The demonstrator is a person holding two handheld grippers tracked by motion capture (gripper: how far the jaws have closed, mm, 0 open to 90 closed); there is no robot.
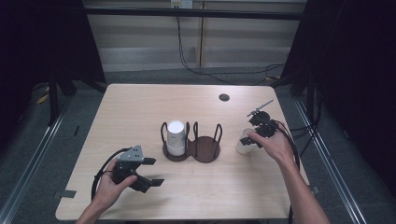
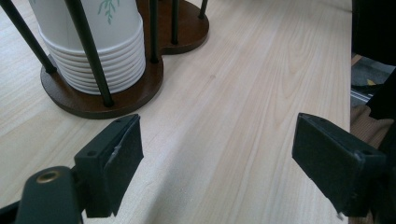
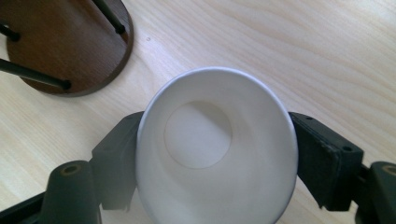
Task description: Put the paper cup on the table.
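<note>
While left gripper [image 1: 148, 171] idles, right gripper [image 3: 212, 161] brackets paper cup [image 3: 215, 154].

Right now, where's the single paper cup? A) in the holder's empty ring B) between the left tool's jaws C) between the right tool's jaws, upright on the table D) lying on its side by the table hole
C: the paper cup stands mouth up between the right tool jaws, beside the holder.

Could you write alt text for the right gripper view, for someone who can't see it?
A white paper cup, seen from above with its mouth open toward the camera, sits between the two black jaws of the right gripper over a pale wooden table. At upper left is part of a dark brown round holder base with thin black rods.
</note>
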